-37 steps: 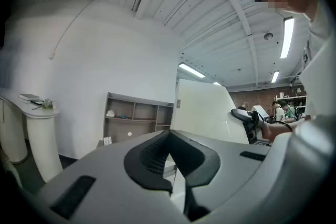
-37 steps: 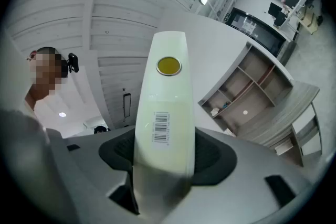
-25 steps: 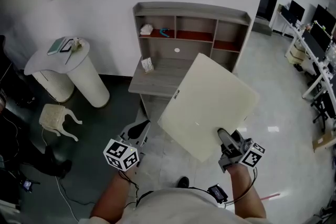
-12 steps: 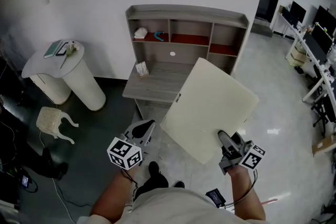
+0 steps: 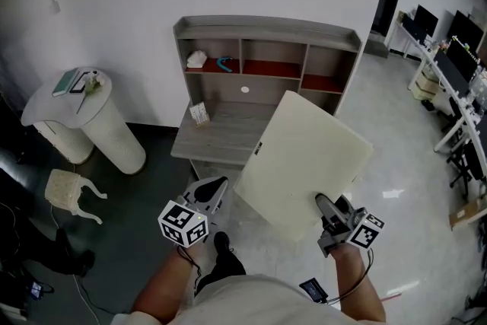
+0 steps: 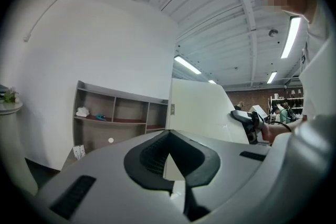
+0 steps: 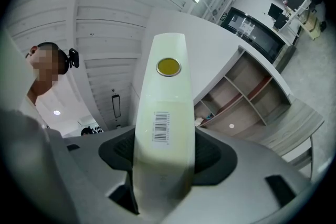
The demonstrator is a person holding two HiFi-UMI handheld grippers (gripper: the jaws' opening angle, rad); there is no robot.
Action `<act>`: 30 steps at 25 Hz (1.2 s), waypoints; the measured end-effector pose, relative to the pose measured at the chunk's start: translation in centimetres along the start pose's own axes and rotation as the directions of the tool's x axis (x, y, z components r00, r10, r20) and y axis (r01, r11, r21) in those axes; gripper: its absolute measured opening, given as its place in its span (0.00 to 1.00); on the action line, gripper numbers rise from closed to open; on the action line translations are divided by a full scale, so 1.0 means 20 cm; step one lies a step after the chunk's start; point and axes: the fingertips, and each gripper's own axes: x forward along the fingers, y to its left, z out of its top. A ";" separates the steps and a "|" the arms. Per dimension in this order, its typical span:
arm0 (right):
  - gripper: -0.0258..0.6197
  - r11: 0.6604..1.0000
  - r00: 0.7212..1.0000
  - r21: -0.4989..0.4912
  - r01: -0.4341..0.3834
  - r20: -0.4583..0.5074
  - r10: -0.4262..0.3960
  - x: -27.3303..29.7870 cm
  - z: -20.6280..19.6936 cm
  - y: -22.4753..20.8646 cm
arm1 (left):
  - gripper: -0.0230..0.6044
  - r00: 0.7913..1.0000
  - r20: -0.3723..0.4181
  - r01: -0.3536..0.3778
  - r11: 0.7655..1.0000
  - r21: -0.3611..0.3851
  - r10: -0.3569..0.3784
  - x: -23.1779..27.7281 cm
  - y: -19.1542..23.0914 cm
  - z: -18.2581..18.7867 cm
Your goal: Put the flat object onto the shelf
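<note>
Closest to me, the person's two forearms reach forward, each carrying a hand-held gripper with a marker cube. The left hand-held gripper [image 5: 210,187] sits in front of the shelf [image 5: 266,23], on its left side. Its jaws are together with nothing between them. The right hand-held gripper [image 5: 326,204] sits in front of the shelf's right side and is clamped on the near edge of the flat object [image 5: 304,160]. From that gripper's own camera, the edge runs straight up between the pads, with a barcode sticker and a round yellow spot on it.

The flat object is a pale cream square panel, held up in the air and tilted, in front of the shelf and toward its right. From overhead its far corner overlaps the shelf's lower board [image 5: 217,139] and its right-hand compartments. It rests on none of them.

The shelf is grey with reddish compartment floors and stands against the white wall. A small white thing [image 5: 197,58] and a teal thing [image 5: 225,62] lie in its left compartment, and a little card [image 5: 199,113] stands on the lower board. Left of the shelf is a round white desk [image 5: 46,104] with a book on it. In front of that, a cream stool [image 5: 70,191] lies tipped on the floor. Far to the right of the shelf are rows of monitors [image 5: 459,49].
</note>
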 end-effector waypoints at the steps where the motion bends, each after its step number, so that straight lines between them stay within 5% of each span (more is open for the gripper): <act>1: 0.48 1.000 1.000 0.000 0.002 -0.001 -0.002 0.05 0.01 -0.02 | 0.06 1.000 0.003 0.003 1.000 -0.004 -0.003 0.02 0.05 0.01; 5: 0.48 1.000 1.000 -0.001 0.003 -0.007 -0.003 0.29 0.02 -0.10 | 0.06 1.000 0.023 0.010 0.999 -0.048 -0.009 0.11 0.27 0.05; 22: 0.48 0.999 0.999 -0.036 -0.031 0.038 0.032 1.43 0.07 -0.25 | 0.06 0.999 0.001 0.038 0.999 -0.004 -0.038 0.29 1.28 0.28; 30: 0.48 0.998 0.998 -0.054 -0.034 0.042 0.036 1.75 0.09 -0.32 | 0.06 0.998 0.002 0.059 0.998 -0.004 -0.059 0.39 1.56 0.34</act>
